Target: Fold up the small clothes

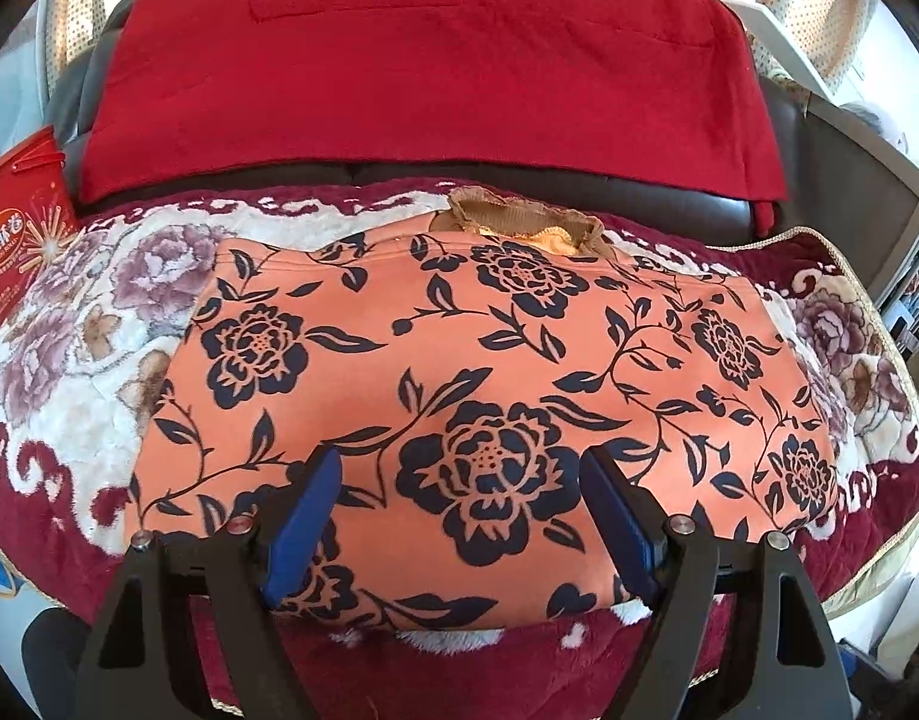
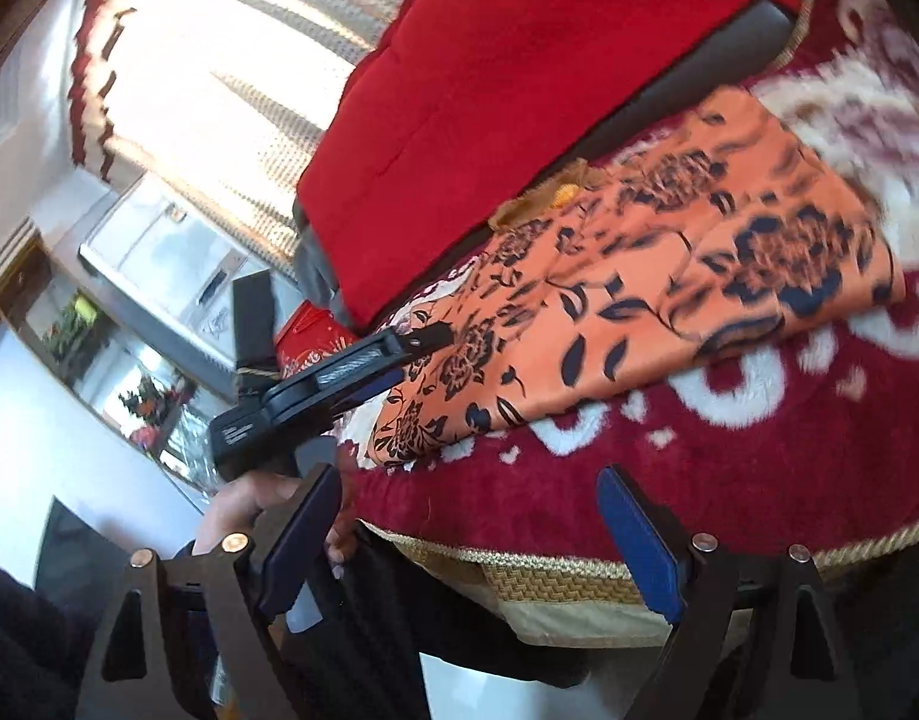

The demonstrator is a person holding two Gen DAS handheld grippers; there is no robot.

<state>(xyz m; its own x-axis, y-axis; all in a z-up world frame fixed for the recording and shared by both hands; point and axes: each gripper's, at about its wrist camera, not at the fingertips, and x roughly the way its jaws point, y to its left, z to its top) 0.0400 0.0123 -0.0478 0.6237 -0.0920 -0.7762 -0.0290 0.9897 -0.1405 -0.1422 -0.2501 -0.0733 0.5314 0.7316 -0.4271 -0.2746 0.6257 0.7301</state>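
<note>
An orange garment with dark blue flower print (image 1: 471, 372) lies folded flat on a plush dark red and white floral blanket (image 1: 69, 360). Its tan lace collar (image 1: 519, 219) shows at the far edge. My left gripper (image 1: 462, 480) is open, just above the garment's near part, with its blue pads (image 1: 306, 516) wide apart. In the right wrist view the garment (image 2: 639, 294) lies ahead, and the left gripper (image 2: 351, 372) reaches over its left end. My right gripper (image 2: 468, 504) is open and empty, back over the blanket's near edge (image 2: 549, 576).
A bright red cushion (image 1: 411, 60) leans on the dark sofa back (image 1: 519, 174) behind the garment. A red printed box (image 1: 15, 240) stands at the left. A white cabinet (image 2: 159, 276) and a curtained window (image 2: 231, 60) lie beyond the sofa.
</note>
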